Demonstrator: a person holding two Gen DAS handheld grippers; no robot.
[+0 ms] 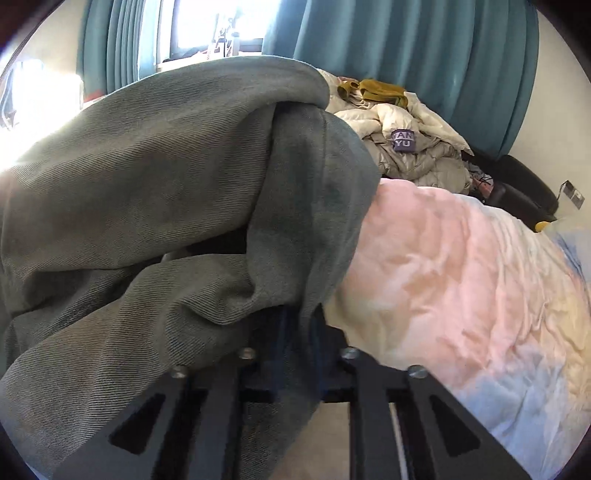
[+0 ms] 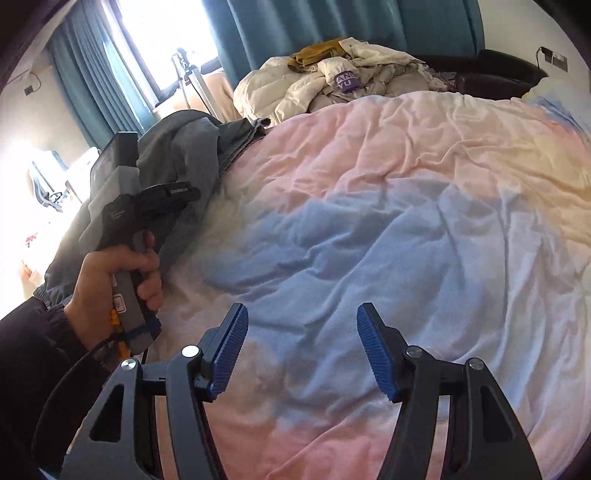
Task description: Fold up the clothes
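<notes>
Bed with rumpled pink-and-blue tie-dye duvet (image 2: 388, 221) fills both views. Grey-green twill garment (image 1: 147, 203) bunched at bed's left edge, draped over left gripper (image 1: 295, 332); fingers close together with cloth clamped between. Left hand (image 2: 110, 288) fisted round that gripper's handle, dark sleeve at wrist. Right gripper (image 2: 301, 350) poised over duvet, blue-padded fingers apart, holding nothing. Pile of cream quilted clothing (image 2: 325, 81) at far end.

1. Teal pleated curtains (image 2: 280, 22) flank a bright sunlit window (image 2: 155, 33).
2. A rumpled pink-and-blue quilted bed (image 2: 406, 206) fills the room.
3. A black padded armchair (image 1: 524, 188) stands against the pale wall (image 1: 554, 122).
</notes>
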